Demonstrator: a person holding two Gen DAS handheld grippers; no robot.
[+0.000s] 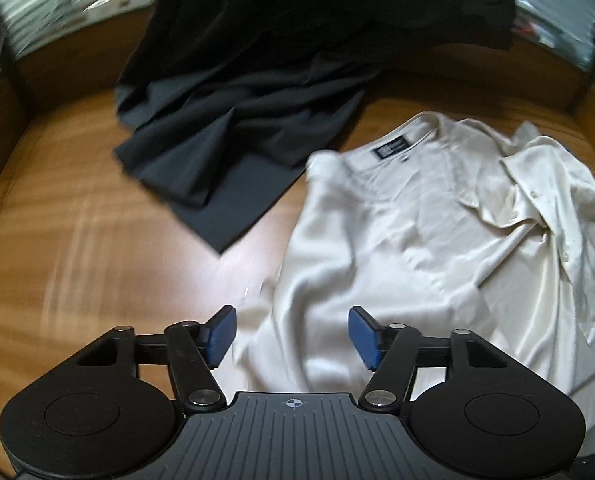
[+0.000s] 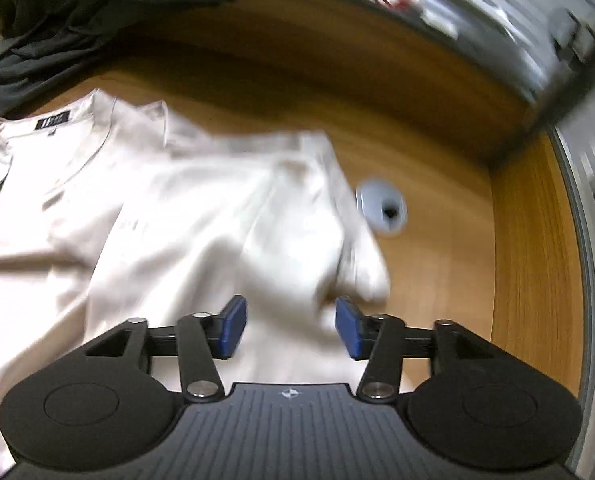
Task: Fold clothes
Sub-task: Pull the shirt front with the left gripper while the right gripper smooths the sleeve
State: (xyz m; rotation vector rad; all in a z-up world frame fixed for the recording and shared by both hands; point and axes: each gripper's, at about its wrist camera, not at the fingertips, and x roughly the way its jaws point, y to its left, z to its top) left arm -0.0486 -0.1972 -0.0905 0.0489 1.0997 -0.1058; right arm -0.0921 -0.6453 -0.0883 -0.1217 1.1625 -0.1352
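Observation:
A cream satin shirt (image 1: 425, 232) lies spread on the wooden table (image 1: 97, 240), collar and dark neck label (image 1: 393, 147) toward the far side. Its right sleeve is folded over the body. In the right wrist view the same shirt (image 2: 157, 216) fills the left and middle, blurred by motion, with the label (image 2: 54, 124) at upper left. My left gripper (image 1: 292, 334) hovers open over the shirt's lower left hem, nothing between its blue pads (image 1: 219, 336). My right gripper (image 2: 290, 328) is open above the shirt's right side, near the sleeve end (image 2: 365, 268).
A dark garment (image 1: 241, 128) lies crumpled on the table behind and left of the shirt, reaching up to the back edge. A grey cable grommet (image 2: 382, 206) sits in the tabletop right of the shirt. Bare wood shows at the left (image 1: 97, 240) and right (image 2: 457, 240).

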